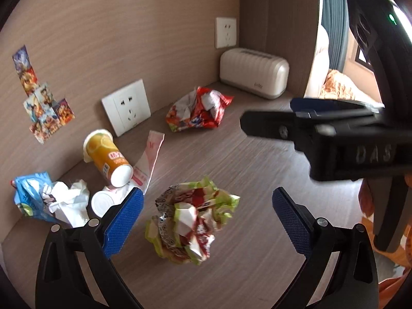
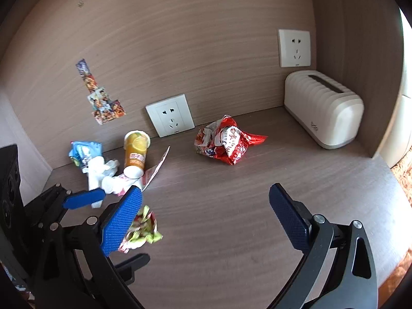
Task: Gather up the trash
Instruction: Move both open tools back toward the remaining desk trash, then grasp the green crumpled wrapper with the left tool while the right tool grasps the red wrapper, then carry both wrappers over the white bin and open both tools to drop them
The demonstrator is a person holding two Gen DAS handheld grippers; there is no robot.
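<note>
Matt wood-grain desk (image 2: 231,206), glossy crinkled foil wrapper (image 2: 228,141), ribbed smooth plastic tissue box (image 2: 324,108), crumpled white paper (image 1: 69,200)

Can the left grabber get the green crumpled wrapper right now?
Probably yes. The left gripper is open, with the green crumpled wrapper lying on the desk between its blue fingers. Nothing blocks it; the orange cup lies off to the side.

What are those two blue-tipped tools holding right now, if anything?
Nothing. The left tool is open around the crumpled green wrapper without gripping it, and the right tool is open over bare table.
</note>
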